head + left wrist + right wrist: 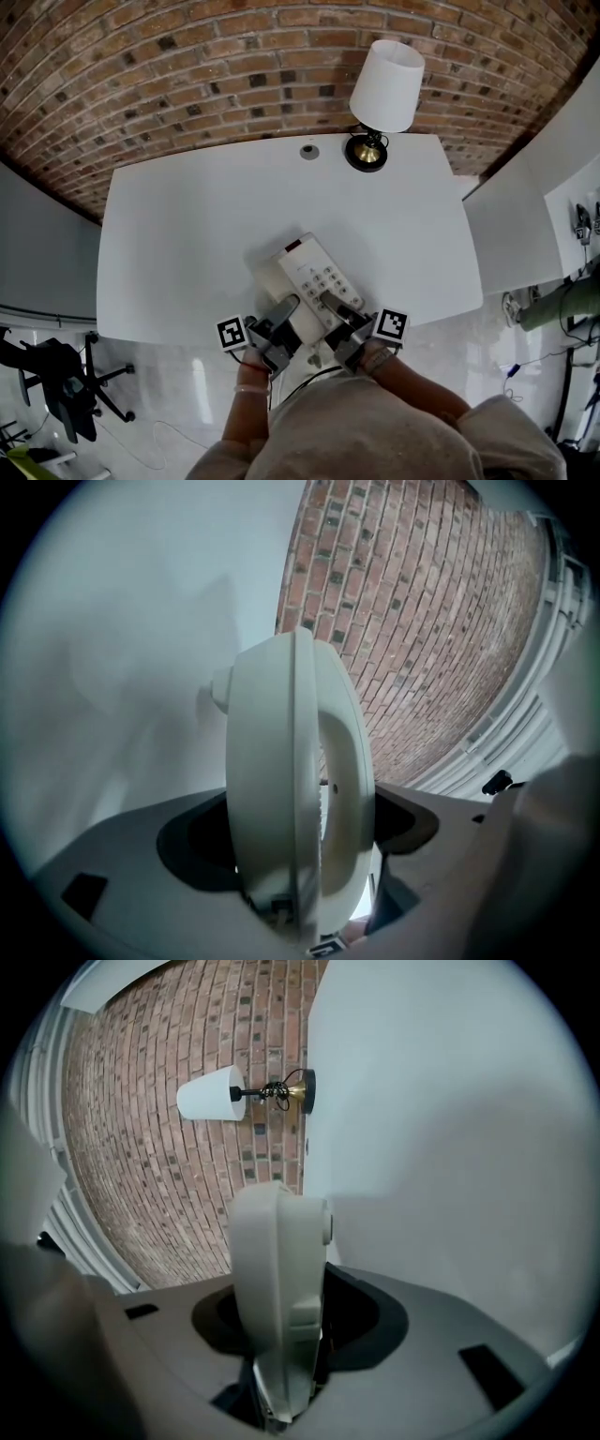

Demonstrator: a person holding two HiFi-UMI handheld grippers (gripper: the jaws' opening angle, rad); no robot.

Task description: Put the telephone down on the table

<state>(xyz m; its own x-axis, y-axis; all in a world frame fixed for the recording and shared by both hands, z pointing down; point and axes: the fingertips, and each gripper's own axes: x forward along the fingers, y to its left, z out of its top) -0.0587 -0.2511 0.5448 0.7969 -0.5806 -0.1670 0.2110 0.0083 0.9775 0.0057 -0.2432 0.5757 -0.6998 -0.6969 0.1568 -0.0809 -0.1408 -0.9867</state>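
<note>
Where table (187, 244) ends, telephone (319, 277) is clamped

I count: one telephone (314, 279) at lower centre; two grippers, namely the left gripper (285, 307) and the right gripper (330, 302), side by side there; one white table (187, 234); one lamp (386, 86) at upper right; one black office chair (58, 377) at lower left.

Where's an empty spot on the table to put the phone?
The whole left side of the table is bare, and the middle between the telephone and the lamp too. Crowded: the back by the lamp, the front edge by the telephone.
</note>
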